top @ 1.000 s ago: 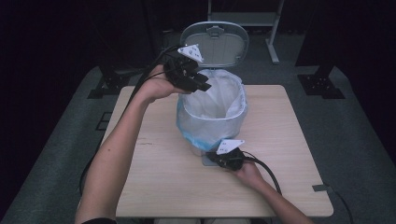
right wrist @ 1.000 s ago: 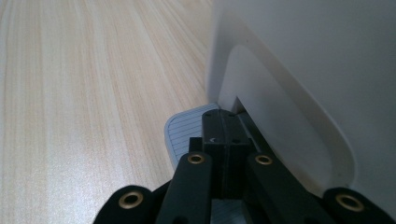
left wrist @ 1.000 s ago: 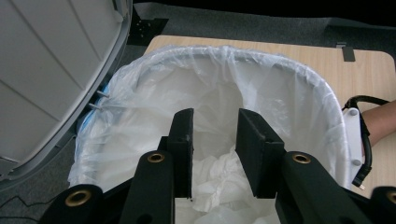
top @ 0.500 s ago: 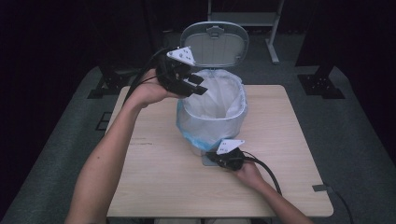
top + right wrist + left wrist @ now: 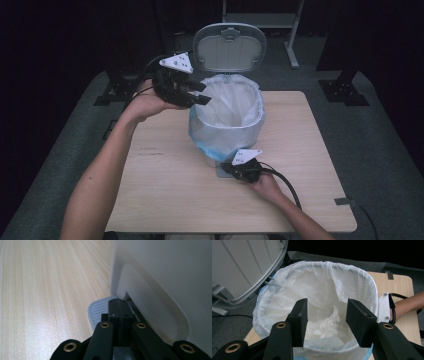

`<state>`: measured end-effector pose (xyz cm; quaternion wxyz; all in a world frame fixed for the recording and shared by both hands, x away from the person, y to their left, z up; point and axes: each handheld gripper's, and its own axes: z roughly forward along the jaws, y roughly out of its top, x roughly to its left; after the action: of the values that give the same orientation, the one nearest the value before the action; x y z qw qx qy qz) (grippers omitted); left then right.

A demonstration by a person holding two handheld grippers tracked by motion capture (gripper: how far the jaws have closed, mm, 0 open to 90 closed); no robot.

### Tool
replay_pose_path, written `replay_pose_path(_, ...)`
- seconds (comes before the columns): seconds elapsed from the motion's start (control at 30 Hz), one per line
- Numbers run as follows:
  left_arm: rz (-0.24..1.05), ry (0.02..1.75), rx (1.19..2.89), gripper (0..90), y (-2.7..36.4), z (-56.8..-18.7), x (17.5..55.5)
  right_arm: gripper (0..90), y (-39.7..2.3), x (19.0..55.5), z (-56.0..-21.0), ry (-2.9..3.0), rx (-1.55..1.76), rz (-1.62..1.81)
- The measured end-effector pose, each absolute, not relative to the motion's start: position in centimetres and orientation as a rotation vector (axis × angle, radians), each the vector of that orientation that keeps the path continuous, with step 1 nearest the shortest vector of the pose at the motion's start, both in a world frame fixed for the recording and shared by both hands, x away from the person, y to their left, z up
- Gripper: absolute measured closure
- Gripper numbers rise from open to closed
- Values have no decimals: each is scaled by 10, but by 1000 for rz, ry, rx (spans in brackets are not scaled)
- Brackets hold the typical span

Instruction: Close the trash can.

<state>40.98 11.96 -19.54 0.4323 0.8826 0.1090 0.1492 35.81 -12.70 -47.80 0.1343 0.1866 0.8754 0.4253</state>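
A white pedal bin [image 5: 227, 117] lined with a clear plastic bag [image 5: 367, 287] stands mid-table, its grey lid [image 5: 229, 47] tipped up. Crumpled white paper [image 5: 327, 326] lies at the bottom of the bag. My left gripper [image 5: 202, 94] hovers at the bin's left rim, pointing over the opening. Its jaws have just been opening and stand open [image 5: 325, 320] with nothing between them. My right gripper [image 5: 225, 169] is low at the bin's front base. It is shut [image 5: 119, 307], its tips resting on the ribbed grey pedal [image 5: 98, 310] against the bin's wall [image 5: 170, 277].
The bin sits on a light wooden table [image 5: 165, 170] with bare wood to the left and front. The raised lid [image 5: 244, 265] rises just behind the left gripper. Dark floor and stand legs [image 5: 345, 92] surround the table.
The left gripper has drawn back leftward from over the bin's opening to its rim, and its jaws stand wider apart. The right gripper stays on the pedal.
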Motion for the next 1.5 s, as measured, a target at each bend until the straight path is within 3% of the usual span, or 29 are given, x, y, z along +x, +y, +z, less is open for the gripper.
replay_pose_path(0.8, 364, 322, 2142, 418, 156, -220, 393, 900, -126, 357, -477, 2531, 535, 1215)
replay_pose_path(1.5, 328, 401, 2094, 392, 195, -265, 382, 900, -123, 354, -476, 2519, 550, 1186)
